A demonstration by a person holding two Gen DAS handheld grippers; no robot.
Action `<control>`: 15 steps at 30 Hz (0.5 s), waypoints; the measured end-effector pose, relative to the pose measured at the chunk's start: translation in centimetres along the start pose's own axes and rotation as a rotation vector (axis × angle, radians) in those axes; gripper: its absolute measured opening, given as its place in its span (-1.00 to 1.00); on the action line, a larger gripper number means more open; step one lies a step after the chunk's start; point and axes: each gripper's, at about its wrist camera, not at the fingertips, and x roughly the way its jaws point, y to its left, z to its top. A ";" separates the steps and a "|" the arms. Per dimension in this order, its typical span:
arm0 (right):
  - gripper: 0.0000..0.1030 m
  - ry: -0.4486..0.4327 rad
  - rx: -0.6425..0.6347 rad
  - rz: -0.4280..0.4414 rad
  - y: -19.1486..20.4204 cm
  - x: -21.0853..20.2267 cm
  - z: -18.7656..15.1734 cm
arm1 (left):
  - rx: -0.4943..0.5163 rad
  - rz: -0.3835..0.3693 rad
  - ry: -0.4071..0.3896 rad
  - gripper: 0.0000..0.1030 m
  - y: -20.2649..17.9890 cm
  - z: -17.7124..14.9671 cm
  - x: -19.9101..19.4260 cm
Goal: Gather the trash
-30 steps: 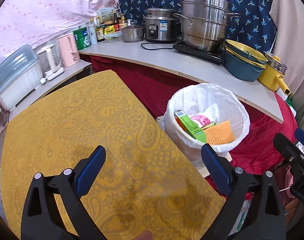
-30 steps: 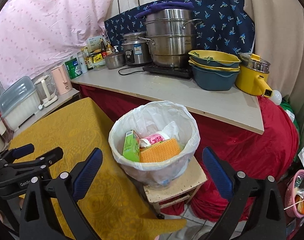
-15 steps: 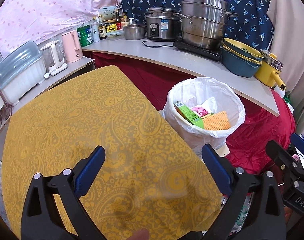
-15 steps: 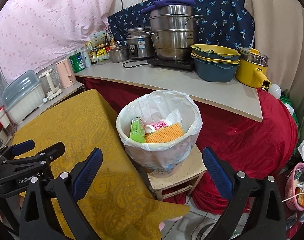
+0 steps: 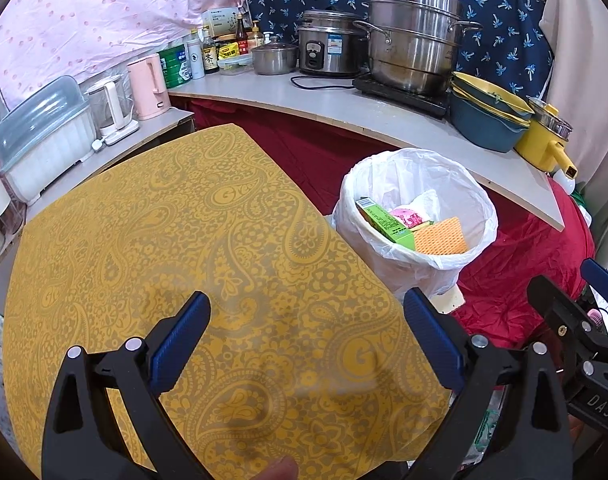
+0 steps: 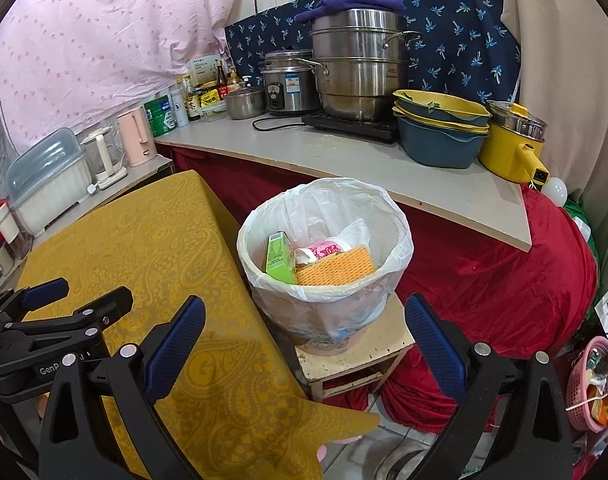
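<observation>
A bin lined with a white bag (image 5: 416, 208) (image 6: 326, 240) stands on a small wooden stool (image 6: 356, 356) beside the yellow-clothed table (image 5: 184, 260) (image 6: 152, 256). Inside lie a green carton (image 5: 384, 226) (image 6: 280, 258), a pink cup (image 6: 324, 250), an orange sponge cloth (image 5: 440, 236) (image 6: 336, 268) and white paper. My left gripper (image 5: 308, 332) hovers open over the table's near part with nothing between its fingers. My right gripper (image 6: 304, 332) is open too, held low in front of the bin and empty. Each gripper shows at the edge of the other's view.
Behind the bin a grey counter (image 6: 344, 152) carries a steel steamer pot (image 6: 360, 64), rice cooker (image 6: 290, 84), stacked bowls (image 6: 440, 128), a yellow pot (image 6: 512, 144), bottles and a pink kettle (image 5: 148, 84). Red cloth (image 6: 484, 280) hangs below. A pink basket (image 6: 588, 384) sits at the right.
Both grippers have drawn back and up a little from the bin, so the bin looks smaller and more of the table shows. Both stayed open and empty.
</observation>
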 end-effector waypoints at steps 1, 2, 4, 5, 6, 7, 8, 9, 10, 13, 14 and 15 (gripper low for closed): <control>0.87 0.001 -0.001 0.000 0.0 0.0 0.0 | -0.001 0.001 -0.001 0.80 0.0 0.0 0.0; 0.87 0.002 -0.003 0.000 0.0 0.0 0.0 | -0.002 0.002 -0.001 0.80 0.0 0.0 0.1; 0.87 0.003 -0.005 -0.002 0.0 0.1 0.0 | -0.002 0.002 -0.001 0.80 0.0 0.0 0.1; 0.87 0.003 -0.006 -0.002 -0.1 0.1 0.0 | -0.001 0.000 -0.002 0.80 0.0 0.0 0.0; 0.87 0.003 -0.006 -0.003 0.0 0.1 0.0 | 0.001 0.003 -0.003 0.80 0.0 0.0 0.0; 0.87 0.003 -0.005 -0.003 0.0 0.1 0.0 | 0.002 0.006 -0.004 0.80 0.0 0.0 0.1; 0.87 0.003 -0.005 -0.002 0.0 0.1 0.0 | 0.006 0.006 -0.006 0.80 0.0 0.0 0.1; 0.87 0.003 -0.006 -0.002 0.0 0.1 0.0 | 0.008 0.006 -0.005 0.80 -0.1 0.0 0.2; 0.87 0.002 -0.007 -0.003 0.0 0.2 0.0 | 0.008 0.008 -0.005 0.80 -0.2 0.0 0.2; 0.87 0.003 -0.006 -0.002 0.0 0.2 0.0 | 0.007 0.009 -0.005 0.80 -0.2 0.0 0.3; 0.87 0.003 -0.006 -0.002 0.0 0.2 0.0 | 0.007 0.008 -0.005 0.80 -0.2 0.0 0.3; 0.87 0.004 -0.006 -0.003 0.0 0.2 0.0 | 0.006 0.010 -0.004 0.80 -0.2 0.0 0.4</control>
